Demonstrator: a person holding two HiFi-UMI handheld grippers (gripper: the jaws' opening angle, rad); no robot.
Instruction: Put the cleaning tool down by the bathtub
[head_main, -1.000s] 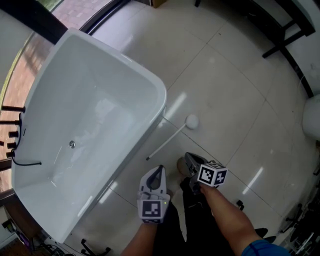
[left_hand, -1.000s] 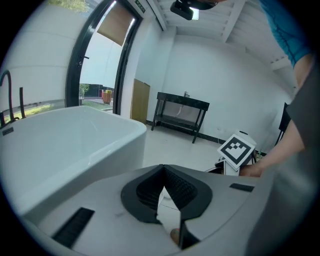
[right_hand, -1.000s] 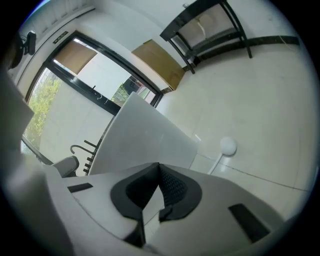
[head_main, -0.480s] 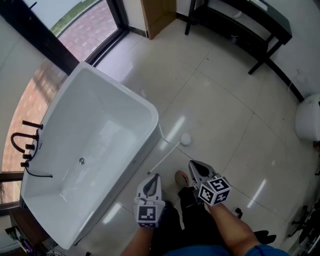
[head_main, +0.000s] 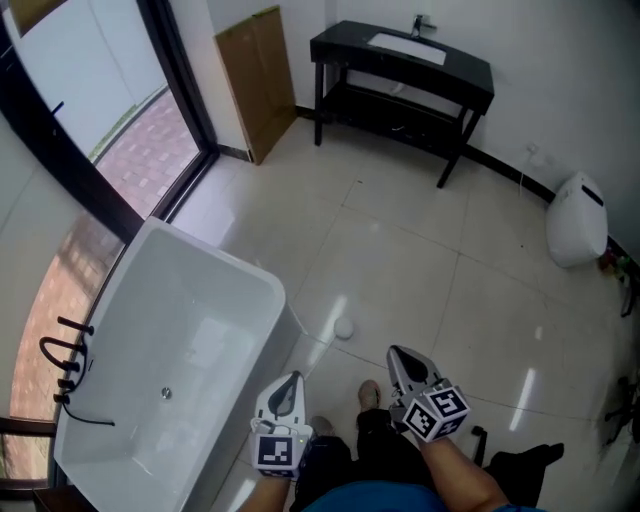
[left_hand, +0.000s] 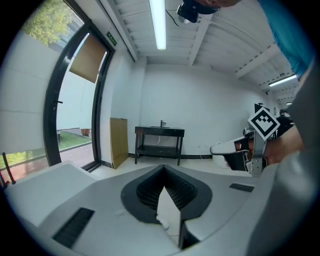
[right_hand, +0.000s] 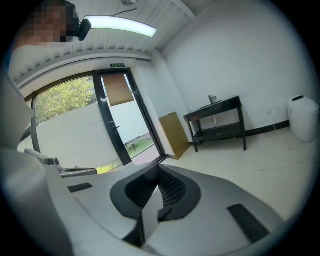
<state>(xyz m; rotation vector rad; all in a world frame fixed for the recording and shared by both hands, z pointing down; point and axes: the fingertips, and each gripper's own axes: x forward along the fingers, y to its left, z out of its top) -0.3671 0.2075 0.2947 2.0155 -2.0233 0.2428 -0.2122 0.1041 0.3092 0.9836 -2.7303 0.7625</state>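
Head view: both grippers sit low in the frame, neither touching the task item. L gripper (head_main: 292, 378) is at bottom centre-left, R gripper (head_main: 397, 352) at bottom centre-right with its marker cube (head_main: 436, 412) facing up. In the left gripper view the L jaws are pressed together at the tips w/ nothing between them. The right gripper view shows the same for the R gripper: tips meet, nothing pinched. The white long-handled cleaning tool w/ a round head (head_main: 344, 328) lies flat on the glossy cream tile floor (head_main: 450, 260), just below frame centre. Its head points away from the tub and its thin handle slants down-left toward the tub wall. It is just beside the large white freestanding bathtub (head_main: 215, 262), which fills the lower left. I can't tell whether the handle end touches the tub. Tub has a small metal drain (head_main: 166, 393) in its base and black tap fittings (head_main: 62, 358) at its far-left edge. My shoe tip (head_main: 368, 392) shows between the grippers, near the tool but apart from it. Upper centre: a black console table w/ basin and tap (head_main: 400, 65) against the wall. To its left a brown wooden board (head_main: 258, 80) leans by the black-framed glass door (head_main: 185, 95). Right edge: a white rounded fixture (head_main: 577, 218), well apart from everything else.
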